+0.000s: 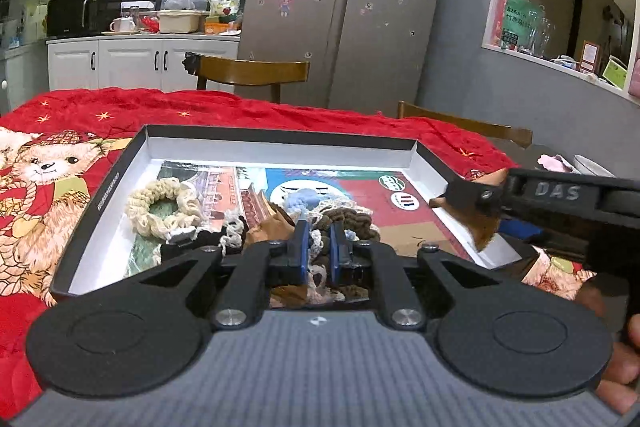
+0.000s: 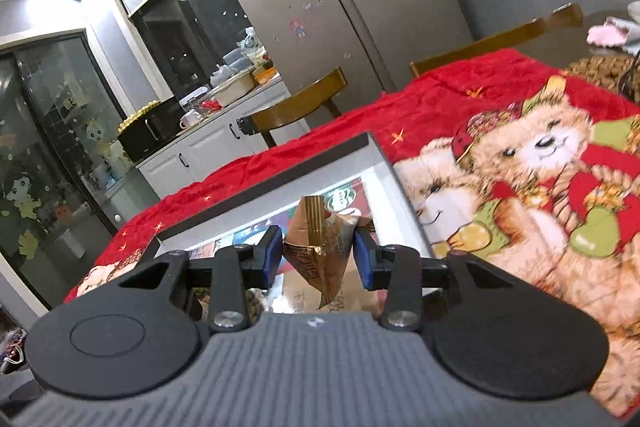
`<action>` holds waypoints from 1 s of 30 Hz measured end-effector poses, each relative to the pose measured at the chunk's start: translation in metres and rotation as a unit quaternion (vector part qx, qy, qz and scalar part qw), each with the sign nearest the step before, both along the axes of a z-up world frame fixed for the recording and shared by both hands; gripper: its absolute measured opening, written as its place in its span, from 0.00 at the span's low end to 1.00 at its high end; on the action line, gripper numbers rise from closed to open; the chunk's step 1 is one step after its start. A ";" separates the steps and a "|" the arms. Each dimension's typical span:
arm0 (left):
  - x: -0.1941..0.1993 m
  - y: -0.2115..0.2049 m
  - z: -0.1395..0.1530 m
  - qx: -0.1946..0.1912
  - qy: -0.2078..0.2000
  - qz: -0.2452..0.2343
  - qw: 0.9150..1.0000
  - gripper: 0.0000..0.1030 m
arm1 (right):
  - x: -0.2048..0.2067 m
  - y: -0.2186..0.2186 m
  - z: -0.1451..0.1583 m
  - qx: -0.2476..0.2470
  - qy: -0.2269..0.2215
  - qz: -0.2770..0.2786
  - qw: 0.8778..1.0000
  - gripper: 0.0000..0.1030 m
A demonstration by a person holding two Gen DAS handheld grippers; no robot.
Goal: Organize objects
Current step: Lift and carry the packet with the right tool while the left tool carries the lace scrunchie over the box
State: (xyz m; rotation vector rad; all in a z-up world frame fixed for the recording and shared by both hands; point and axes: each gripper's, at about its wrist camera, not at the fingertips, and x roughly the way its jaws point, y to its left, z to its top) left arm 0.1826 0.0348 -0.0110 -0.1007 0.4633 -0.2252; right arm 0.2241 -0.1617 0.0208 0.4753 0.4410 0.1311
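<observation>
A shallow black box [image 1: 132, 163] with a white inner wall and a printed sheet on its floor lies on the red bear cloth. In it lie a cream scrunchie [image 1: 160, 207] and a heap of brown, blue and white scrunchies [image 1: 344, 223]. My left gripper [image 1: 320, 251] hangs over the heap, its jaws narrowly apart around a lacy scrunchie. My right gripper [image 2: 316, 251] is shut on a crumpled brown and gold snack packet [image 2: 320, 247] above the box's right side [image 2: 384, 163]. It also shows in the left wrist view [image 1: 480, 203], at the right with the packet.
The red cloth with bears [image 2: 540, 155] covers the table. Wooden chairs [image 1: 252, 71] stand behind it. A fridge [image 1: 344, 7], white cabinets with a cluttered counter [image 1: 132, 59] and wall shelves [image 1: 568, 39] lie beyond. A pink cloth [image 2: 604, 35] lies at the far right.
</observation>
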 end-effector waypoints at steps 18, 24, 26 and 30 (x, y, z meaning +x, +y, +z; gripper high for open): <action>0.001 -0.004 -0.008 0.015 0.002 -0.001 1.000 0.13 | 0.003 0.033 -0.004 -0.120 -0.004 0.014 0.993 0.41; 0.004 -0.004 -0.010 0.017 0.011 -0.001 1.000 0.13 | 0.004 0.034 -0.005 -0.124 0.000 0.018 0.992 0.41; 0.004 -0.005 -0.011 0.017 0.013 -0.001 1.000 0.13 | 0.004 0.035 -0.005 -0.124 0.001 0.019 0.992 0.41; 0.006 -0.007 -0.011 0.020 0.013 -0.003 1.000 0.13 | 0.004 0.036 -0.005 -0.129 0.004 0.021 0.991 0.41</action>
